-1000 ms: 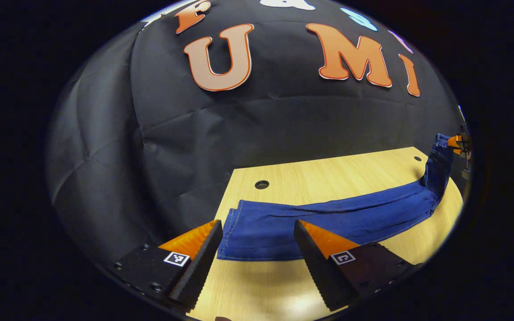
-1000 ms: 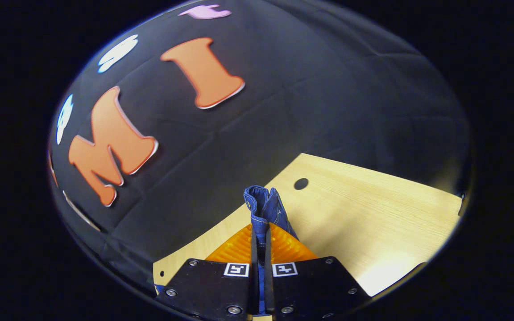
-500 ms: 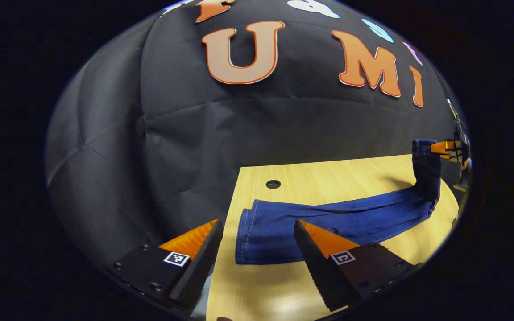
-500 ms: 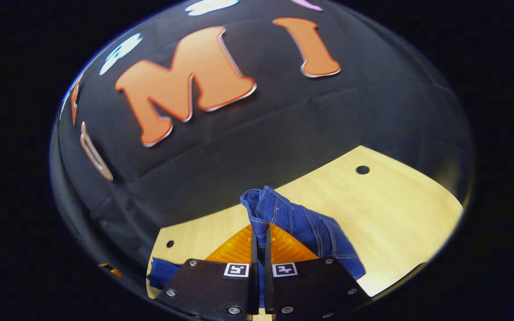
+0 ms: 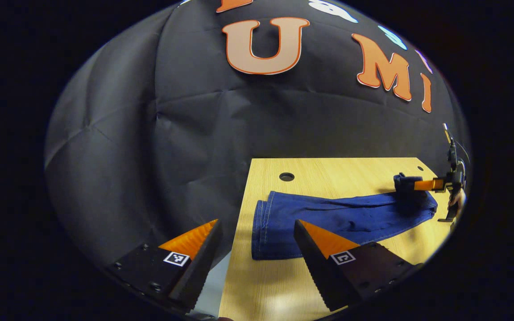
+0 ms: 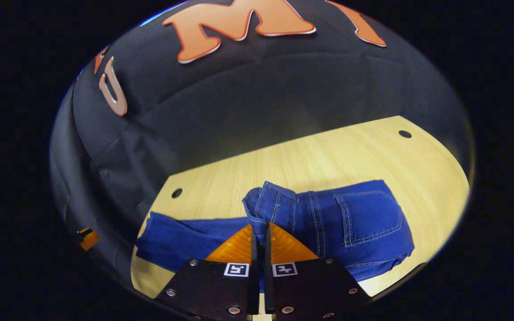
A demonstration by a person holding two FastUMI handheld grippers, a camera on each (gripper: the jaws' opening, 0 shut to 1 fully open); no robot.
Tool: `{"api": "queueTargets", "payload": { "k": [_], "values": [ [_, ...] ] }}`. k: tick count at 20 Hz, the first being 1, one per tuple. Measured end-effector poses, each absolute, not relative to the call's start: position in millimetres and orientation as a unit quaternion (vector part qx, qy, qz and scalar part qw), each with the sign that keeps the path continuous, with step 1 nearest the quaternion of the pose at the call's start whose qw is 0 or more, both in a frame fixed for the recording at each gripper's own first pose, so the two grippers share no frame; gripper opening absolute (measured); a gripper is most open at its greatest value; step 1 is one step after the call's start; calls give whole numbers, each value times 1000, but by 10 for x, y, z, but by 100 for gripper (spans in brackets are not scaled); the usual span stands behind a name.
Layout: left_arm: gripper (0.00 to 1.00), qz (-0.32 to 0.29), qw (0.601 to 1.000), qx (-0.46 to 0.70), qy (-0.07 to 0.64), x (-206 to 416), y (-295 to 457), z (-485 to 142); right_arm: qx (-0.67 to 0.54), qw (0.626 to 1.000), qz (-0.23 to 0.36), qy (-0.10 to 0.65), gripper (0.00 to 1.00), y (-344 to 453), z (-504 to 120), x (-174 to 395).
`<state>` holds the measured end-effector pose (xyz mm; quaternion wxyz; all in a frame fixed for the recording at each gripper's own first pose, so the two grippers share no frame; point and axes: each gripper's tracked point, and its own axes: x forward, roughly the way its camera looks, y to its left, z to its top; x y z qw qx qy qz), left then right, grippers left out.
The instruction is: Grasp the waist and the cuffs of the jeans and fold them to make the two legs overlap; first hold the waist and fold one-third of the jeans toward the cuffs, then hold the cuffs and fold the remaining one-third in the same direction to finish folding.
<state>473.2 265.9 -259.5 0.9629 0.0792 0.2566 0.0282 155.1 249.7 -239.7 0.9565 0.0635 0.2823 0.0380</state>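
the jeans point(image 5: 341, 216) lie stretched along a pale wooden bench point(image 5: 328, 171), legs laid one on the other. in the left gripper view the cuffs point(image 5: 263, 232) sit at the near left end of the cloth, just beyond the left claw point(image 5: 257, 243), whose two fingers stand wide apart with nothing between them, hovering over the bench's near left edge; one finger point(image 5: 194, 263) hangs past that edge, the other finger point(image 5: 319, 263) is over the wood in front of the cuffs. whether the fingers touch the denim i cannot tell. far to the right in that view the right claw point(image 5: 411, 184) is closed on a bunched bit of the waist point(image 5: 403, 183), held a little above the flat legs, with a hand point(image 5: 455, 200) behind it at the rim. in the right gripper view the right claw point(image 6: 260, 232) has its fingers pressed together on the waistband point(image 6: 270, 207), which rises in a crumpled fold between them; the seat with its back pocket point(image 6: 366, 216) lies doubled over to the right, and the legs point(image 6: 181, 238) run off to the left. a round hole point(image 5: 286, 176) shows in the bench beyond the cuffs, another hole point(image 6: 404, 133) near the far right corner. a black cloth wall point(image 5: 185, 133) stands behind the bench.
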Motion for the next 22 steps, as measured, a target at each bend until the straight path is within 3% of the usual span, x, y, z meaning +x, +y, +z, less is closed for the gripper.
{"api": "queueTargets", "payload": {
  "k": [6, 11, 16, 20, 22],
  "values": [
    [99, 15, 958, 61, 279, 4760, 2665, -2775, 36, 948, 64, 310, 5, 2688, -2668, 1465],
    [99, 10, 956, 45, 291, 4739, 2666, -2833, 70, 948, 76, 302, 96, 2864, -2609, 1437],
    [99, 7, 940, -88, 328, 4618, 2623, -3063, 79, 949, 71, 296, 98, 2835, -2471, 1428],
    [98, 25, 885, -316, 340, 4557, 2550, -3203, 82, 949, 84, 293, 98, 2824, -2331, 1385],
    [98, 56, 863, -367, 342, 4494, 2643, -3217, 79, 949, 87, 292, 98, 2779, -2265, 1360]
  ]
}}
